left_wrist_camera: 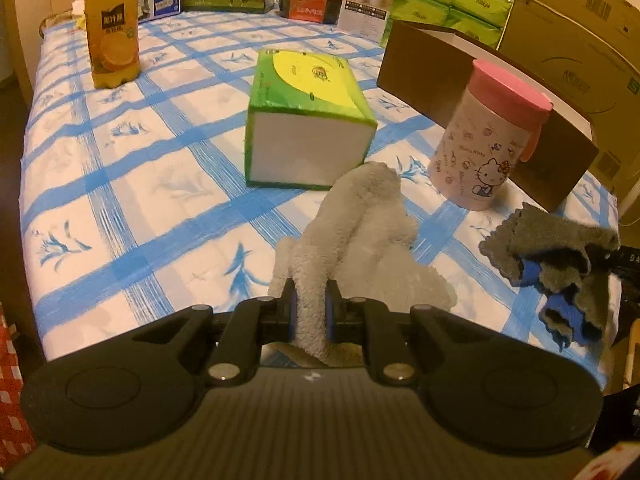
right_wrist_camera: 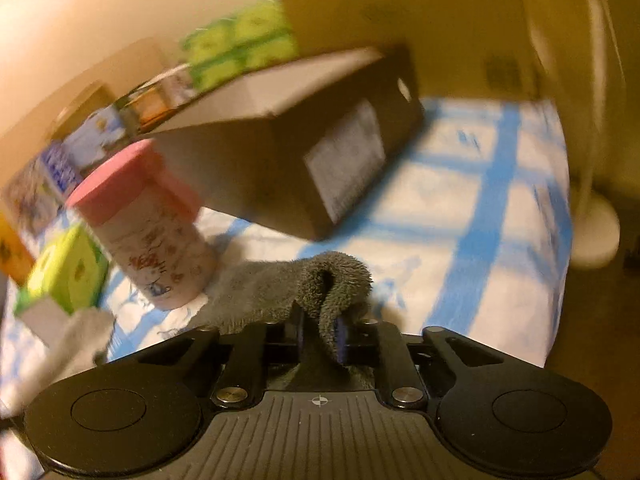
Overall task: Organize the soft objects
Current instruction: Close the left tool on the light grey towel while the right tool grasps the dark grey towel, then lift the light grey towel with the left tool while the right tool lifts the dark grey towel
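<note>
My left gripper is shut on a pale grey fluffy cloth, which bunches up between its blue pads and drapes forward over the checked blue-and-white tablecloth. At the right edge of the left wrist view, the right gripper pinches a dark grey cloth. In the blurred right wrist view my right gripper is shut on that dark grey cloth, a fold of it hanging between the pads. The pale cloth shows at lower left there.
A green tissue pack lies just beyond the pale cloth. A pink-lidded cartoon-cat canister stands beside an open brown cardboard box. An orange juice bottle, milk cartons and green tissue packs line the back. The table edge runs close on the right.
</note>
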Tool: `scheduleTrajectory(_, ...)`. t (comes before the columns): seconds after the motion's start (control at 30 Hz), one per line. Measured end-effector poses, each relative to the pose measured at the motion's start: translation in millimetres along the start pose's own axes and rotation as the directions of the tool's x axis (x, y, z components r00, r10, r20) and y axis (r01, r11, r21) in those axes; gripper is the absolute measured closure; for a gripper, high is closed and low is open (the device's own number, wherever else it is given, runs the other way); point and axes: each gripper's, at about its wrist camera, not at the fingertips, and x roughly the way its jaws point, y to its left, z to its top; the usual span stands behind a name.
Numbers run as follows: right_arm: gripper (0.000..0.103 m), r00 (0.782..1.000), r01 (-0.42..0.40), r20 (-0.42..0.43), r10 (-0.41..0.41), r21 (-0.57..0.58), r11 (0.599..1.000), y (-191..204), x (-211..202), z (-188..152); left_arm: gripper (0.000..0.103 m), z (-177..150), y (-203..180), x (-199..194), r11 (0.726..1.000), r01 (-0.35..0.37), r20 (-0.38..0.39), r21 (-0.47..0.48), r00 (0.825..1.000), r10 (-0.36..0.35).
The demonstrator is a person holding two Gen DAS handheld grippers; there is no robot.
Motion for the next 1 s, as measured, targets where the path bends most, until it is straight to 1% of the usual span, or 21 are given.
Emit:
scheduleTrajectory(0.07, 0.089, 0.999, 0.020, 0.047, -0.013, -0.152, 0.988, 20.9, -7.1, -2.5, 0.091, 1.2, -2.1, -1.8, 1.000, -0.018, 0.009, 0.020, 1.000, 0.018)
scheduleTrajectory(0.13, 0.089, 0.997, 0.026, 0.082, -0.003, -0.289, 0.957, 41.5, -12.1, -7.2, 0.091, 2.7, -3.6, -3.0, 0.999, -0.023, 0.018, 0.030, 1.000, 0.023)
scheduleTrajectory(0.2, 0.089, 0.996, 0.012, 0.090, 0.023, -0.369, 0.929, 56.2, -13.1, -14.1, 0.091, 4.5, -5.5, -4.4, 0.999, -0.024, 0.026, 0.035, 0.999, 0.023)
scheduleTrajectory(0.27, 0.089, 0.996, -0.031, 0.068, 0.065, -0.419, 0.907, 67.4, -11.1, -21.1, 0.091, 6.1, -8.0, -5.5, 0.999, -0.023, 0.034, 0.044, 0.999, 0.022)
scheduleTrajectory(0.33, 0.090, 0.993, -0.098, 0.019, 0.117, -0.423, 0.901, 72.8, -5.5, -26.2, 0.091, 7.4, -10.4, -7.5, 0.999, -0.016, 0.040, 0.049, 0.999, 0.014)
scheduleTrajectory(0.4, 0.090, 0.986, -0.160, -0.032, 0.161, -0.400, 0.902, 76.7, 2.4, -30.6, 0.091, 8.8, -12.0, -9.0, 0.999, 0.000, 0.042, 0.049, 0.999, -0.002)
scheduleTrajectory(0.53, 0.090, 0.970, -0.243, -0.103, 0.222, -0.284, 0.927, 69.8, 15.9, -31.0, 0.091, 11.8, -17.4, -8.3, 0.997, 0.055, 0.046, 0.051, 0.997, -0.057)
scheduleTrajectory(0.63, 0.090, 0.957, -0.283, -0.124, 0.263, -0.195, 0.939, 58.3, 17.2, -24.2, 0.091, 13.7, -25.6, -1.6, 0.992, 0.110, 0.040, 0.058, 0.993, -0.113)
scheduleTrajectory(0.73, 0.090, 0.947, -0.306, -0.142, 0.287, -0.140, 0.942, 48.2, 18.3, -16.5, 0.091, 15.8, -35.0, 11.6, 0.985, 0.163, 0.019, 0.051, 0.986, -0.164)
scheduleTrajectory(0.8, 0.090, 0.948, -0.302, -0.146, 0.282, -0.144, 0.942, 46.0, 18.0, -13.9, 0.091, 17.1, -43.4, 21.1, 0.982, 0.178, 0.012, 0.064, 0.984, -0.179)
scheduleTrajectory(0.9, 0.090, 0.957, -0.277, -0.142, 0.253, -0.188, 0.942, 48.9, 15.4, -12.5, 0.088, 18.0, -54.8, 34.5, 0.981, 0.165, -0.004, 0.097, 0.986, -0.165)
scheduleTrajectory(1.0, 0.090, 0.964, -0.258, -0.138, 0.228, -0.260, 0.930, 55.2, 13.5, -15.3, 0.084, 17.8, -62.9, 42.3, 0.983, 0.118, 0.004, 0.139, 0.993, -0.119)
